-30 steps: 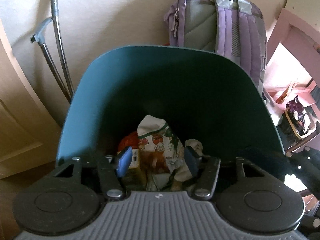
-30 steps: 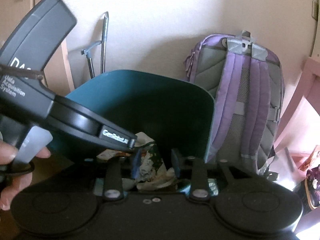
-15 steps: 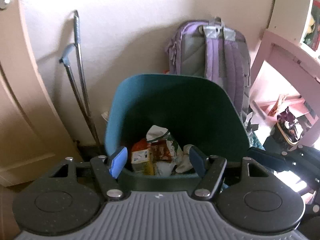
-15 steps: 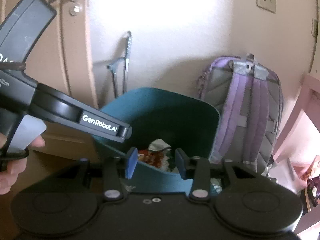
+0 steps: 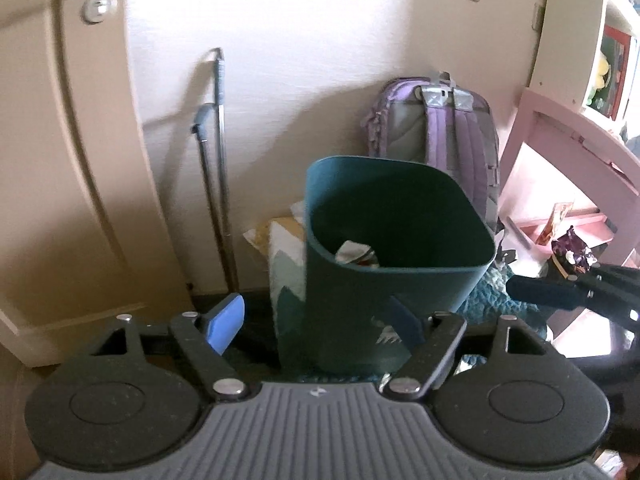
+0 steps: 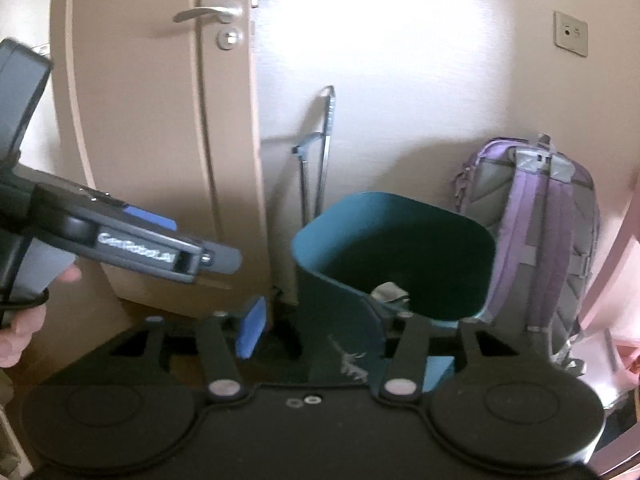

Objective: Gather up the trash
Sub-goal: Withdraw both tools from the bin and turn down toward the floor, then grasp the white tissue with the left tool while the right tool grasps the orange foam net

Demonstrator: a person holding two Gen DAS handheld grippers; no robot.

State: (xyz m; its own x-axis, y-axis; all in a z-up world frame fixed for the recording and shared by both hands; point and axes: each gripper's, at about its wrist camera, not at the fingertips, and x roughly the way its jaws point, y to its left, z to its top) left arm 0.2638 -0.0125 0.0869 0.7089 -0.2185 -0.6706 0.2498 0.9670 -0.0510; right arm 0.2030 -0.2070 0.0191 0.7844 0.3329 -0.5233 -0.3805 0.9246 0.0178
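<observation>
A teal waste bin [image 5: 384, 280] stands on the floor by the wall; it also shows in the right wrist view [image 6: 360, 280]. Crumpled wrappers [image 5: 354, 252] lie inside it, and a bit of them shows in the right wrist view [image 6: 390, 292]. My left gripper [image 5: 316, 324] is open and empty, pulled back in front of the bin. My right gripper [image 6: 316, 332] is open and empty, also back from the bin. The left gripper's body [image 6: 132, 244] shows at the left of the right wrist view.
A purple backpack [image 5: 440, 136] leans on the wall behind the bin. A metal crutch [image 5: 216, 160] stands beside a beige door [image 5: 60, 140]. Pink shelving [image 5: 568, 168] is at the right. A patterned bag [image 5: 286, 264] sits left of the bin.
Both grippers have drawn back and up from over the bin, and their jaws have opened wider. The trash now lies in the bin, with nothing between the fingers.
</observation>
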